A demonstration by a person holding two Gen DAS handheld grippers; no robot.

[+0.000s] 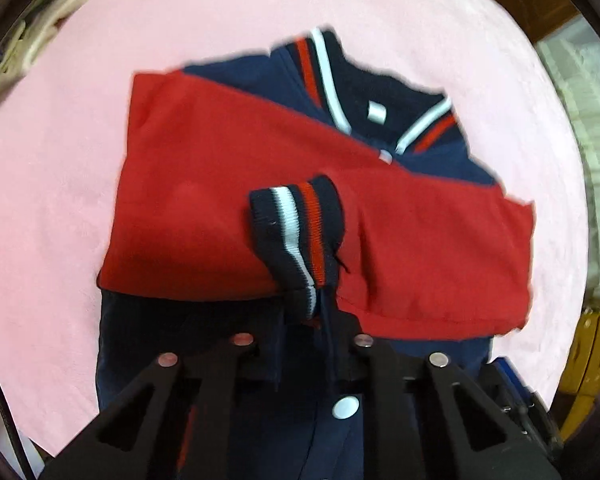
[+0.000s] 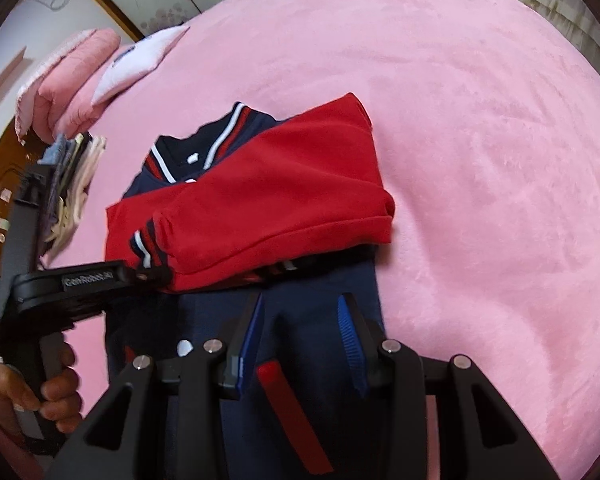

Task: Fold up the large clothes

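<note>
A navy jacket (image 1: 260,80) with red sleeves (image 1: 220,152) lies on the pink bedspread (image 1: 60,200), collar away from me. Both sleeves are folded across its chest. My left gripper (image 1: 320,328) is shut on the lower end of the striped cuff (image 1: 296,232) of the top sleeve, just above the navy front with its white snap (image 1: 345,407). In the right wrist view, the left gripper (image 2: 140,276) pinches that cuff (image 2: 148,248) at the jacket's (image 2: 204,312) left side, with a hand (image 2: 52,392) on its handle. My right gripper (image 2: 300,308) is open over the navy body, blue pads (image 2: 350,336) apart.
A stack of folded clothes (image 2: 76,184) sits left of the jacket, with a pink quilt (image 2: 72,76) and a white pillow (image 2: 140,60) behind it. Wide pink bedspread (image 2: 480,160) stretches right of the jacket. Wooden furniture (image 1: 588,360) stands past the bed's edge.
</note>
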